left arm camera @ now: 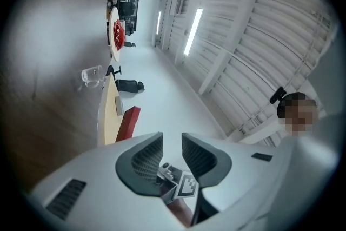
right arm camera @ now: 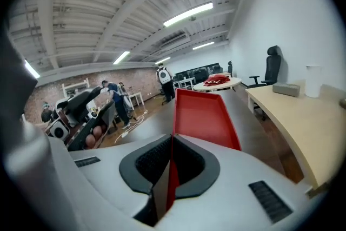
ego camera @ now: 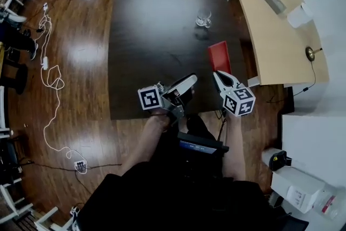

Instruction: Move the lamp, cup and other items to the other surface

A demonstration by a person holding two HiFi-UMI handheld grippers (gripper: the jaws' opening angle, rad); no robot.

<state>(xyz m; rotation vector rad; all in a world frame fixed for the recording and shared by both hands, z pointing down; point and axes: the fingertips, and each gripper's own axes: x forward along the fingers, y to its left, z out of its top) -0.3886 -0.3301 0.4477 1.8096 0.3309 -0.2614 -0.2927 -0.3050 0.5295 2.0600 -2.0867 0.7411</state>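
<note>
The person's dark-clothed lap and forearms fill the bottom of the head view. Just beyond them the two grippers are raised at the near edge of the dark rectangular wooden table [ego camera: 157,24].

The left gripper [ego camera: 189,84] points toward 2 o'clock. Its jaws stand apart with nothing between them, and the left gripper view [left arm camera: 172,140] shows only open air there.

The right gripper [ego camera: 219,74] points toward 11 o'clock, and its jaws are clamped on the near rim of a shallow red rectangular tray [ego camera: 219,57]. The right gripper view shows the pads [right arm camera: 157,162] pressed on that thin rim, with the tray [right arm camera: 203,116] stretching away from them. The tray sits over the dark table's near right corner, close to the 3 o'clock edge. I cannot tell whether it touches the top.

A clear glass cup [ego camera: 204,19] stands at 12 o'clock from the tray, well apart from it and near the same right edge. The left half of the tabletop is a broad bare stretch.

At 2 o'clock, across a narrow strip of floor, lies the curved light wooden table [ego camera: 270,57]. It holds a grey rectangular block [ego camera: 272,0], a white paper cup [ego camera: 298,15] and a small brass-coloured lamp [ego camera: 310,53] close to its right rim. Its near left part is bare.

A white cable [ego camera: 51,78] trails over the wooden floor at 9 o'clock.
</note>
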